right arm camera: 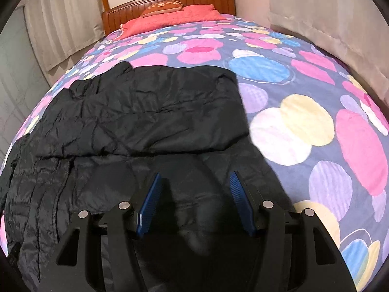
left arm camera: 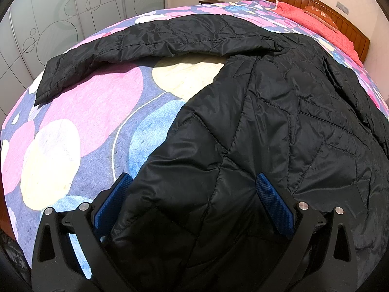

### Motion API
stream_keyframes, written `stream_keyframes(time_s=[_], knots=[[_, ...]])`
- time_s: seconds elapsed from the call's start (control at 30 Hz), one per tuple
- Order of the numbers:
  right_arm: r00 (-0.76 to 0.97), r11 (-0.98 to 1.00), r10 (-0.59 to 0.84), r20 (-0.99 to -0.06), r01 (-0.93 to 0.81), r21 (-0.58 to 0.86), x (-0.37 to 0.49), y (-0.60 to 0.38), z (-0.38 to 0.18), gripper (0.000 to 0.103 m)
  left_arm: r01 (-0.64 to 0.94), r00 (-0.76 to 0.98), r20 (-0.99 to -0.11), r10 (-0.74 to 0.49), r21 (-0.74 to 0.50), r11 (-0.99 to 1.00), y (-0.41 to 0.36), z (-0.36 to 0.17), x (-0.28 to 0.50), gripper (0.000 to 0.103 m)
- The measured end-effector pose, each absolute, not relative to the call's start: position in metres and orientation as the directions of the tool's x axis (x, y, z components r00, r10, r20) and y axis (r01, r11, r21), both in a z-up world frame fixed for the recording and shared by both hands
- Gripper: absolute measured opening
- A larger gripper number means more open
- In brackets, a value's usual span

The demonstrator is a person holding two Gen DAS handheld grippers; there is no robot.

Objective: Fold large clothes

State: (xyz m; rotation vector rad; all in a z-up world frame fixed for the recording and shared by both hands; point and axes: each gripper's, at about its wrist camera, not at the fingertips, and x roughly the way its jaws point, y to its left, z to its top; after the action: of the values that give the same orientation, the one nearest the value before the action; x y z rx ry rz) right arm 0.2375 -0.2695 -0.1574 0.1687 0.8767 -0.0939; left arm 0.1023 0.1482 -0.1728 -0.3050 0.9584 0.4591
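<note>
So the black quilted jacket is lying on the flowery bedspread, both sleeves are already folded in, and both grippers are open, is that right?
Not quite. One sleeve is not folded in; the left wrist view shows it stretched out flat across the bedspread, away from the body of the black quilted jacket. The rest holds: the left gripper and right gripper are open.

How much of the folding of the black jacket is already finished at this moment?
Partly done, as far as I can judge. The black jacket lies on the bed; in the right view one part is laid across the body. In hand: the left tool is open around the jacket's edge, while the right tool is open over it. Left: the sleeve is spread out, unfolded.
</note>
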Motion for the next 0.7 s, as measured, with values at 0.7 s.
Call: stream_keyframes(time_s=[0.7], knots=[[0.644,0.994,-0.055,-0.763,0.108,0.020,0.292,-0.233,-0.183,0.074,-0.500,0.552,-0.821,0.144,-0.188,0.845,0.172,-0.160,0.084,0.101]])
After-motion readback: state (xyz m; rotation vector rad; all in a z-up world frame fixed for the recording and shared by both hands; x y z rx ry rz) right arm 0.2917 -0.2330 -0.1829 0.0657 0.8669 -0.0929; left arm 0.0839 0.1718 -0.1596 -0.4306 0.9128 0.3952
